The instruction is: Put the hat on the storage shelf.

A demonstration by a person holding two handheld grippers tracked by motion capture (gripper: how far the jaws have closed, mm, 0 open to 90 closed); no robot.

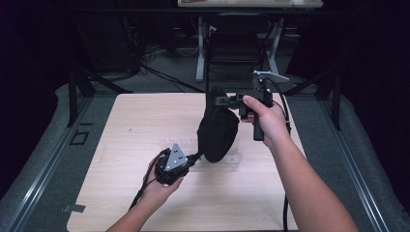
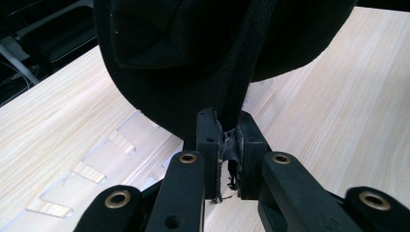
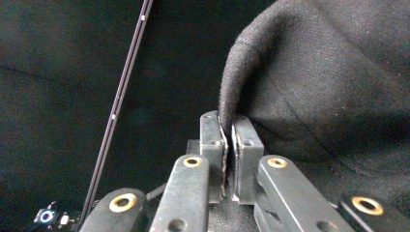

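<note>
A black fabric pouch (image 1: 217, 130) hangs upright over the middle of the wooden table (image 1: 135, 116), its lower end just above the surface. My right gripper (image 1: 221, 100) holds it from the right at the top. In the right gripper view the right gripper (image 3: 227, 140) is shut on the pouch's (image 3: 329, 87) folded upper edge. My left gripper (image 1: 197, 155) reaches the pouch's lower left from low over the table. In the left gripper view the left gripper (image 2: 227, 145) is shut on a black woven cord (image 2: 241, 72) that runs down the pouch (image 2: 169, 48).
A clear plastic slotted piece (image 1: 181, 144) lies flat on the table under and beside the pouch, and is also seen as the slotted piece (image 2: 96, 164) left of the jaws. Behind the table stand a dark chair (image 1: 234, 48) and white desk legs (image 1: 199, 53).
</note>
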